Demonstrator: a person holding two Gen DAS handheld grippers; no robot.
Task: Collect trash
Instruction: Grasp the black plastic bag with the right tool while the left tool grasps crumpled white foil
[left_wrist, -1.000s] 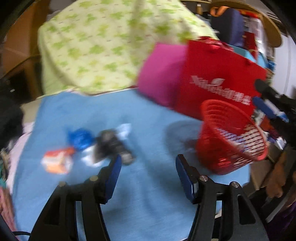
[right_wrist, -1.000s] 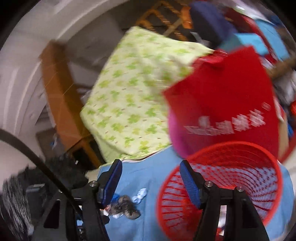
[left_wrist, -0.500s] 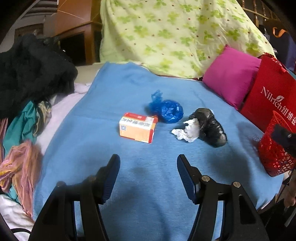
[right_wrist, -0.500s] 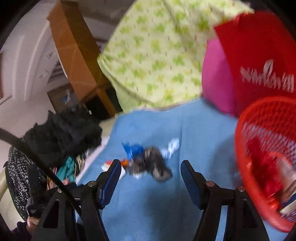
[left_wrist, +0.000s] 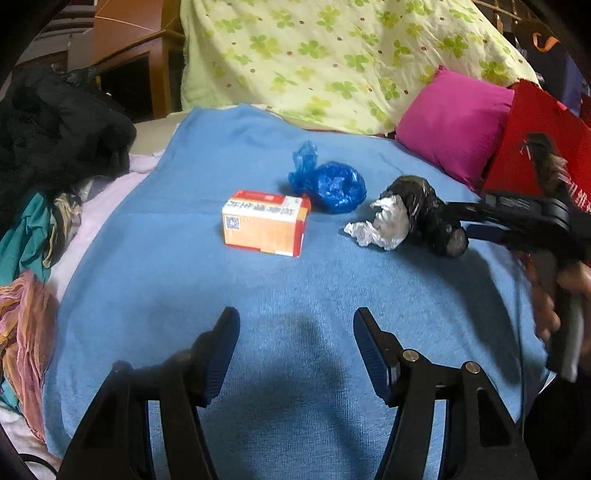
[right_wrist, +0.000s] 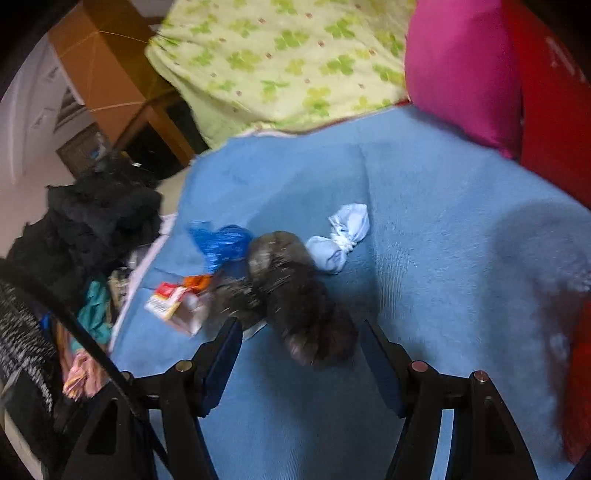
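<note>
1. Left wrist view: the left gripper (left_wrist: 295, 328) hovers above the blue blanket (left_wrist: 258, 295) with its jaws spread wide and nothing between them.
2. Ahead of it lie 4 pieces of trash: an orange-and-white box (left_wrist: 264, 223), a blue plastic bag (left_wrist: 332, 184) just behind the box, a black bag (left_wrist: 428, 214), and a crumpled white tissue (left_wrist: 380, 225) touching the black bag.
3. The right gripper (left_wrist: 476, 223) reaches in from the right, its tips at the black bag.
4. Right wrist view: the right gripper (right_wrist: 299, 332) is released, its jaws wide on either side of the black bag's (right_wrist: 295, 295) near end; contact is blurred.
5. A pink pillow (left_wrist: 454, 125) and a green-patterned quilt (left_wrist: 332, 55) sit behind.
</note>
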